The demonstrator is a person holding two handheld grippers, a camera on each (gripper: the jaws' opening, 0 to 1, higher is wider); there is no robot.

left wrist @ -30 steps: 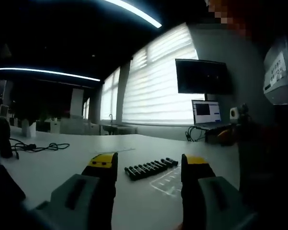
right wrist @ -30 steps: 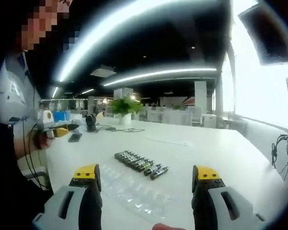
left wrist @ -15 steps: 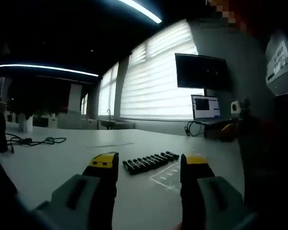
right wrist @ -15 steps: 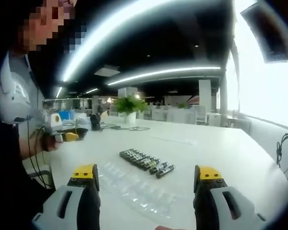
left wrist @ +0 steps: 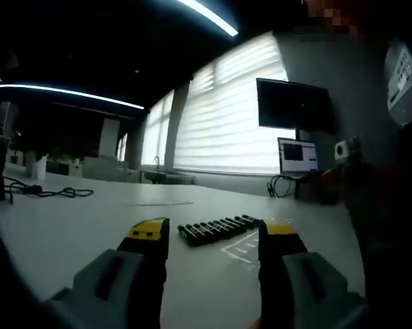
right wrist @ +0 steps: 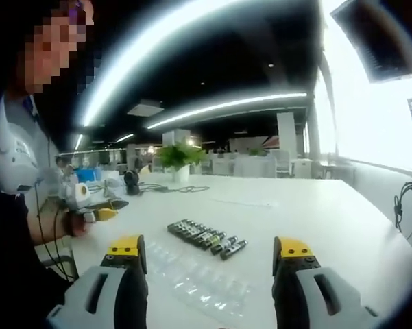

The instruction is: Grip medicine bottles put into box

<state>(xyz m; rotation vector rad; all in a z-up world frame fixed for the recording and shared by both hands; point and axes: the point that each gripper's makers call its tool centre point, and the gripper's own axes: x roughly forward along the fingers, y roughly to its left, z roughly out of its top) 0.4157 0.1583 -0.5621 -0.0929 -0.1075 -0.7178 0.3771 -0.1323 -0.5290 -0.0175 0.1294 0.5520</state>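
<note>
Row of small dark medicine bottles [right wrist: 201,238] lies on the white worktop [right wrist: 315,219] beside a clear plastic compartment box [right wrist: 192,284]. Right tool [right wrist: 209,253] and left tool [left wrist: 206,236] hover, jaws apart; best approach: lower squarely over an end bottle.

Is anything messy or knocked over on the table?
Mostly tidy. The little bottles lie side by side in a neat row on the white table, next to the clear tray. Only the last two bottles sit a bit apart from the row, slightly out of line. Nothing looks spilled or broken. Both grippers are open and empty.
</note>
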